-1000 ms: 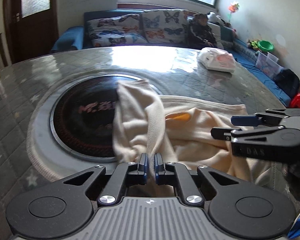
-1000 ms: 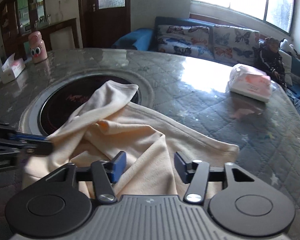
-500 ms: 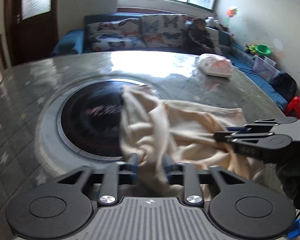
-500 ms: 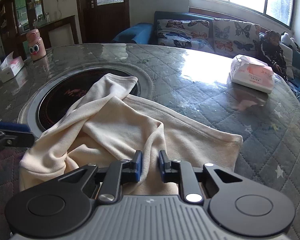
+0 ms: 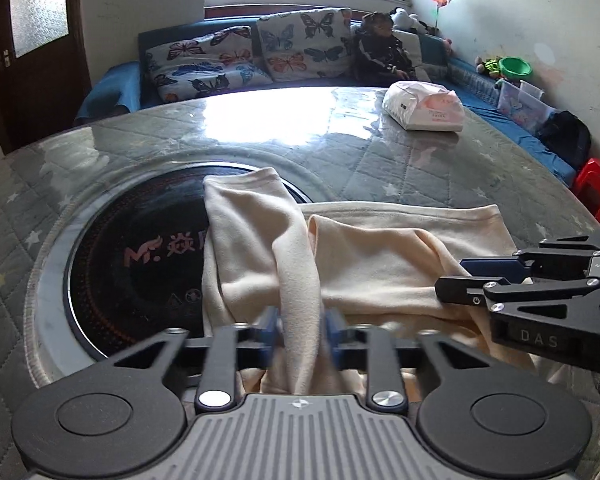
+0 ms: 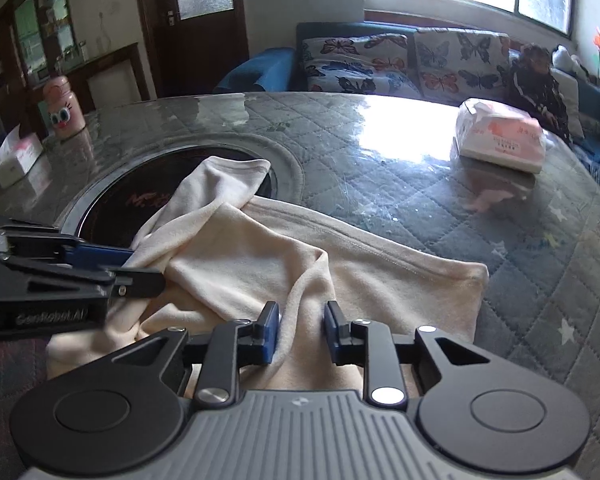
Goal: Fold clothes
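Beside the round black induction cooktop (image 5: 140, 264) set into the table (image 5: 340, 148), a cream long-sleeved garment (image 5: 380, 264) is spread in a loose, rumpled heap, one sleeve reaching over the cooktop's rim and onto its dark glass. Its body is laid to the right of the cooktop, with a straight hem seen along the far side and several ridges and slack folds across the middle. No neat fold is yet visible; the work is judged to be at an early stage, with the cloth only being gathered and arranged.

A raised ridge of the fabric is pinched by the left tool (image 5: 300, 330), whose jaws have just been closing onto it, on the near side of the cooktop. A second ridge, farther from the cooktop, is bracketed by the right tool (image 6: 300, 330), whose jaws have just been easing slightly apart; cloth is between them, and the pads appear to press it, though the contact is hard to confirm.

Still to be done, as far as can be judged: the sleeve is to be drawn off the cooktop, the body flattened, the sleeves brought inward, and the garment doubled over. A tissue pack (image 5: 424, 112) is left well beyond the cooktop, clear of the work.
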Demonstrator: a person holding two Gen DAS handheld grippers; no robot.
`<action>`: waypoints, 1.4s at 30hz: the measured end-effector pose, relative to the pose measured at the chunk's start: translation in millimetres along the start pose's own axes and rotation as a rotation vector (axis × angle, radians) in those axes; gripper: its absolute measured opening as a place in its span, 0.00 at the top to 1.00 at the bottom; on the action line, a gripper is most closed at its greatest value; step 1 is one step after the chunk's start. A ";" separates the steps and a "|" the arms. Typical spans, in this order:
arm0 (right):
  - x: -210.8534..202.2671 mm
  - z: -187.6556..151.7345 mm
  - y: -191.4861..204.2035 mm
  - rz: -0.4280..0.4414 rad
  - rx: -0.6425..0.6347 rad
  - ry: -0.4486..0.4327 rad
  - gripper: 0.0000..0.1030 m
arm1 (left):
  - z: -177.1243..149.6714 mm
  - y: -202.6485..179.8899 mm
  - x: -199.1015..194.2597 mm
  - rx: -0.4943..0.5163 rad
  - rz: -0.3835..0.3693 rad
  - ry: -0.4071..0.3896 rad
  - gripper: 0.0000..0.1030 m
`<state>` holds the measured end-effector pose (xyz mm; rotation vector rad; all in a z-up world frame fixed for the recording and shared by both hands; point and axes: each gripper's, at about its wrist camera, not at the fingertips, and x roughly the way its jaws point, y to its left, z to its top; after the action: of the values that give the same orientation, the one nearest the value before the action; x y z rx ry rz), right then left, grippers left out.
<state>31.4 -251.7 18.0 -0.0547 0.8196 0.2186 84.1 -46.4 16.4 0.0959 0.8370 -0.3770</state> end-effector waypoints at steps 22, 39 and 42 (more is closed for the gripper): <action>-103.3 -54.2 -13.9 -0.192 -0.052 -0.162 0.93 | -67.4 55.1 -104.4 -0.137 0.102 -0.111 0.92; -133.7 -107.8 -49.0 -0.226 0.084 -0.040 0.85 | -129.6 72.2 -141.4 -0.171 0.143 0.001 0.55; -141.5 -100.6 -52.3 -0.232 0.085 -0.057 0.84 | -118.1 75.7 -147.1 -0.156 0.152 -0.037 0.54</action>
<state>-123.3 -340.4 50.7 -0.0631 0.7581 -0.0333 -61.3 93.5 41.3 0.0069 0.8141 -0.1696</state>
